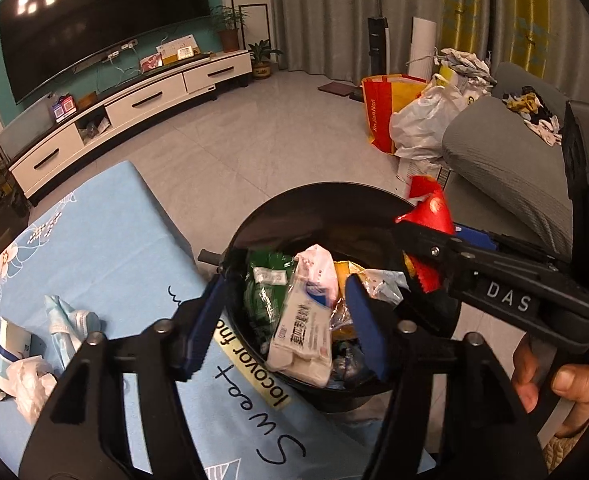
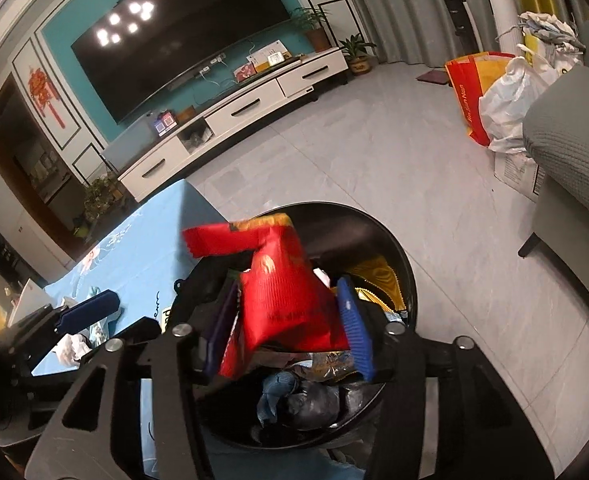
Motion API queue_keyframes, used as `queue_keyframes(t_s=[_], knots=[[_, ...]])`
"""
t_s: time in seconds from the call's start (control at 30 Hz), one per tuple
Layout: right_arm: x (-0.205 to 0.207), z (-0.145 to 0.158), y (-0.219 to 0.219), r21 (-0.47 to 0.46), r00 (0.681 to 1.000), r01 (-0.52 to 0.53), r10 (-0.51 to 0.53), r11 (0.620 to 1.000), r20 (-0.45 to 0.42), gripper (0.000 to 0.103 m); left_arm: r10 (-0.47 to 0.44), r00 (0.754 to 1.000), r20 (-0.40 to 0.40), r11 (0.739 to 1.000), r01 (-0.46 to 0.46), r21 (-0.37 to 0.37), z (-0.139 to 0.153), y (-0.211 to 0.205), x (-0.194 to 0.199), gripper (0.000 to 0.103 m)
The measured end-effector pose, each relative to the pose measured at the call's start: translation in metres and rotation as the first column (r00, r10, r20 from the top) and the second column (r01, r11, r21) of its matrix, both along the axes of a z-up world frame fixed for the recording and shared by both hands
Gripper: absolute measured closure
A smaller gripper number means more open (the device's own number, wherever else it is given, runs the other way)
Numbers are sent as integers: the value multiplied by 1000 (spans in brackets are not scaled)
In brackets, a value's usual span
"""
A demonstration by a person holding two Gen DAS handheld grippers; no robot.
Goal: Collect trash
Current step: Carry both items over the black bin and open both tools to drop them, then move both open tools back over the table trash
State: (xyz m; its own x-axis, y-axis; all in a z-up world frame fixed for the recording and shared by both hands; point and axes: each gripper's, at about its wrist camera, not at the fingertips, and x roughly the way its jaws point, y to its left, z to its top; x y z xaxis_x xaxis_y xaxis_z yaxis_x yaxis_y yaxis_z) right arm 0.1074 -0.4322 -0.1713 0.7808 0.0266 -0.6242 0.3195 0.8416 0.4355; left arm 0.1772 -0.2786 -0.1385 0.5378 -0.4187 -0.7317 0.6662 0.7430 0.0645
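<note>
1. The right hand-held gripper (image 2: pixel 290 324) pinches a crumpled red snack wrapper (image 2: pixel 286 296) between its blue fingers, holding it directly over the open mouth of a round black trash bin (image 2: pixel 390 240).
2. The left hand-held gripper (image 1: pixel 282 332) is spread wide with nothing between its fingers, poised above the near edge of the same trash bin (image 1: pixel 314 200).
3. Just ahead of the left hand-held gripper, inside the bin, lie a white wipes pack (image 1: pixel 302 336), a green packet (image 1: pixel 266 280) and other wrappers.
4. In the left wrist view, the right hand-held gripper (image 1: pixel 408 236) reaches in from the right with the red snack wrapper (image 1: pixel 430 204) at its tip.
5. To the left of the left hand-held gripper, a worktop with a light blue cloth (image 1: pixel 94 240) touches the bin; on it lie a blue face mask (image 1: pixel 70 320), crumpled white tissue (image 1: pixel 30 384) and a small carton (image 1: pixel 10 344).
6. Beyond both grippers lies a tiled floor (image 1: pixel 254 132).
</note>
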Motion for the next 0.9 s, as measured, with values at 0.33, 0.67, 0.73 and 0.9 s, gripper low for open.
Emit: queue_keyframes(t_s=[0.33, 0.67, 0.73, 0.9], knots=[[-12, 9, -5, 48, 1000, 28, -29, 998, 10, 28, 100, 995, -12, 993, -101, -66, 17, 44, 3, 21], [-25, 25, 22, 47, 1000, -9, 9, 999, 4, 23, 203, 978, -54, 974, -207, -90, 20, 111, -13, 17], [-29, 26, 34, 41, 999, -30, 31, 999, -8, 23, 225, 973, -56, 969, -230, -91, 20, 126, -22, 16], [-39, 26, 73, 20, 992, -113, 114, 993, -55, 23, 278, 959, -62, 955, -283, -92, 21, 161, -38, 10]])
